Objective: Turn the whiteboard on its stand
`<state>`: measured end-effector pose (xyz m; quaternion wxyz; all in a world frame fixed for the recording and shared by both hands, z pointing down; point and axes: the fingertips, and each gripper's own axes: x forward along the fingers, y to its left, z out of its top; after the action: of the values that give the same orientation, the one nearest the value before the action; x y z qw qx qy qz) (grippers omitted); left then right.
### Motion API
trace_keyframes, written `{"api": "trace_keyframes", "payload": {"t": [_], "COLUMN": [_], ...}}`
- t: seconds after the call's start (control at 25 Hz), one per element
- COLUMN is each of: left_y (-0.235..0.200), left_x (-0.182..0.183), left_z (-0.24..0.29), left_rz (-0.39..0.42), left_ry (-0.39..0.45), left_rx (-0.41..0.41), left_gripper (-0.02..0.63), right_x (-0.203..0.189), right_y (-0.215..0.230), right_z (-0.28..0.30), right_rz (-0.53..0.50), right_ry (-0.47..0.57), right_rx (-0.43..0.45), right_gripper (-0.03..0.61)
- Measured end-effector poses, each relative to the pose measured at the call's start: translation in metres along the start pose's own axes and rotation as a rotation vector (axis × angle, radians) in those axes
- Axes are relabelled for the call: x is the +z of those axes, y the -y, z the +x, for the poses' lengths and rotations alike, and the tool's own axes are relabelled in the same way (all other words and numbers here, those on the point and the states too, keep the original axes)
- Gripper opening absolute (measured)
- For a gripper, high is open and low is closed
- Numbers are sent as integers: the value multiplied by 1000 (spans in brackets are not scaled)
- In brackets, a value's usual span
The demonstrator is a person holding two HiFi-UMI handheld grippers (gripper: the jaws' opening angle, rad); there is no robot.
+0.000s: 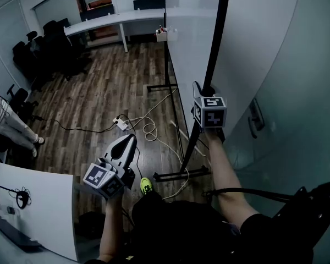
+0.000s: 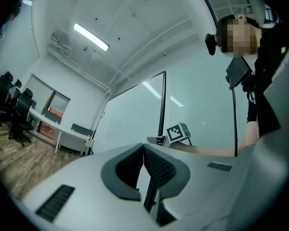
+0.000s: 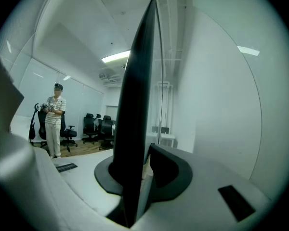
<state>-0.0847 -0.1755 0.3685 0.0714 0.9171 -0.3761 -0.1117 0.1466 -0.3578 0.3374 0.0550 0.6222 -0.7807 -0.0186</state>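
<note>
The whiteboard stands upright on a black wheeled stand, seen nearly edge-on. My right gripper is shut on the board's black frame edge at about mid-height. In the right gripper view that dark edge runs up between the jaws of the right gripper and fills them. My left gripper hangs low to the left, away from the board, with nothing in it. In the left gripper view the left gripper has its jaws meeting, and the board lies beyond.
A power strip and loose cables lie on the wood floor beside the stand. Office chairs and a long desk are at the back left. A person stands at the left. A white table is near left, a glass wall right.
</note>
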Motion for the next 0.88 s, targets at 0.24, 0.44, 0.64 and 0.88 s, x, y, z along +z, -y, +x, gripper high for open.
{"api": "trace_keyframes", "payload": {"t": [0.24,0.44,0.64,0.88], "left_y": [-9,-18,-24,-32], "left_x": [-2,0,1,-1], "left_z": [4,13,18,23], "left_rz": [-2,0,-3,-12], "left_ry": [-19,-23,-21,-26], "left_rx": [8,-2,-13,-15], "left_gripper": [-6,-6,-6,-6], "right_x": [-1,-2,-1,-1], "right_y": [2,1,0,1], "right_z": [3,2,6,12], "right_rz": [6,2,12,10], "right_ry": [-4,-6,-18,-35], "right_rx": [8,9,11,17], "right_gripper": [67,67,67,72]}}
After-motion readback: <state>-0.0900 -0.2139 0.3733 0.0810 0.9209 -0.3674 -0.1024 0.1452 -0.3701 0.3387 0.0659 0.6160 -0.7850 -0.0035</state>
